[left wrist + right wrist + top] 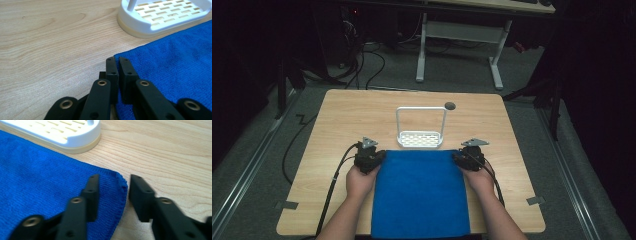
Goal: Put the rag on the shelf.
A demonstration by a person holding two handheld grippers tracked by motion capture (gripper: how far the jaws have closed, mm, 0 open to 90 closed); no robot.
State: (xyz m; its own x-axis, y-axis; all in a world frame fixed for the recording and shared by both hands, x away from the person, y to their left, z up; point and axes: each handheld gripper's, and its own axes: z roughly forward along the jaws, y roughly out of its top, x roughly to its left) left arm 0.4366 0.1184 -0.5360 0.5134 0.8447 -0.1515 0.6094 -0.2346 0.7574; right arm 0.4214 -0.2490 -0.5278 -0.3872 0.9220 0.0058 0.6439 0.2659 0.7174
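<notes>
From the high view, the blue towel [419, 192] lies flat on the wooden surface [337, 125], its near end hanging over the front edge, with the left claw [373, 158] and right claw [466, 159] at its two far corners, just short of the white slotted rack [420, 139]. Left gripper view: that claw [116, 59] is nearly closed at the towel [175, 70] corner, looks like it's pinching the edge, so that grab is probably done. Right gripper view: the claw [112, 186] is gaping wide, straddling the towel [37, 175] corner, not clamped yet. So no lifting or folding so far, I'd guess.
</notes>
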